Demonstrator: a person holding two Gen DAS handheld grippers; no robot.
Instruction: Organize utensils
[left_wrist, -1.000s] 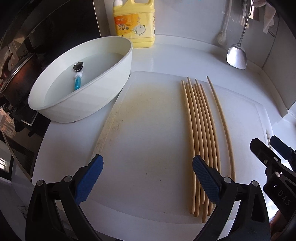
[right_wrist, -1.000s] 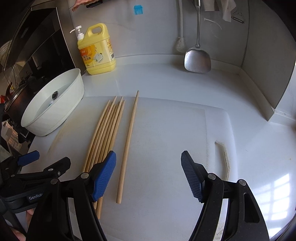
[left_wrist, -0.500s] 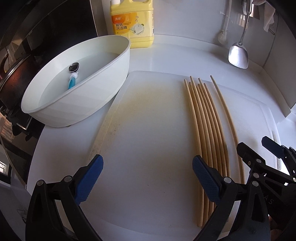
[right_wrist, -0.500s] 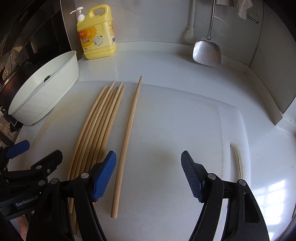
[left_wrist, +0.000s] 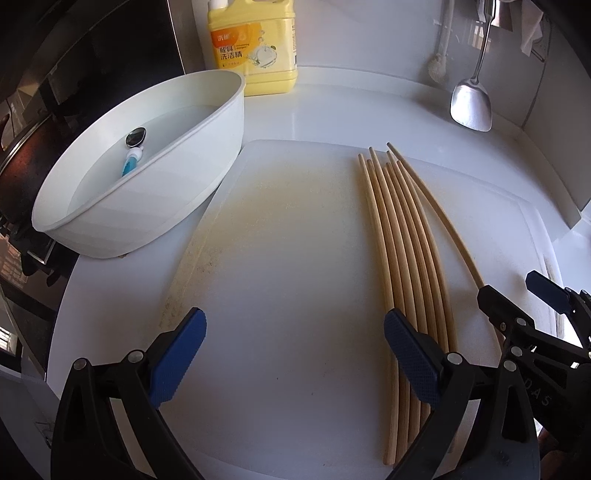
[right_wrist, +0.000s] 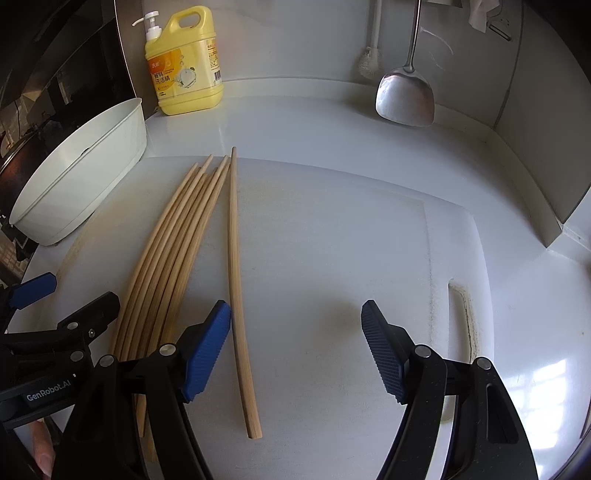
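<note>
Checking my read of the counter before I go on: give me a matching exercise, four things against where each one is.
Things:
1. spoon
2. single chopstick
3. spatula
4. detergent bottle

Places:
A. standing at the back wall, behind the basin
B. lying in the water in the white basin
C. hanging against the back wall
D. lying on the cutting board, apart from the bundle of chopsticks

Pairs: 1-B, 2-D, 3-C, 4-A

Chopstick bundle (right_wrist: 173, 251): pale wooden sticks lying flat, side by side, on cutting board (right_wrist: 332, 240).
Single chopstick (right_wrist: 234, 280): flat, just beside bundle.
</note>
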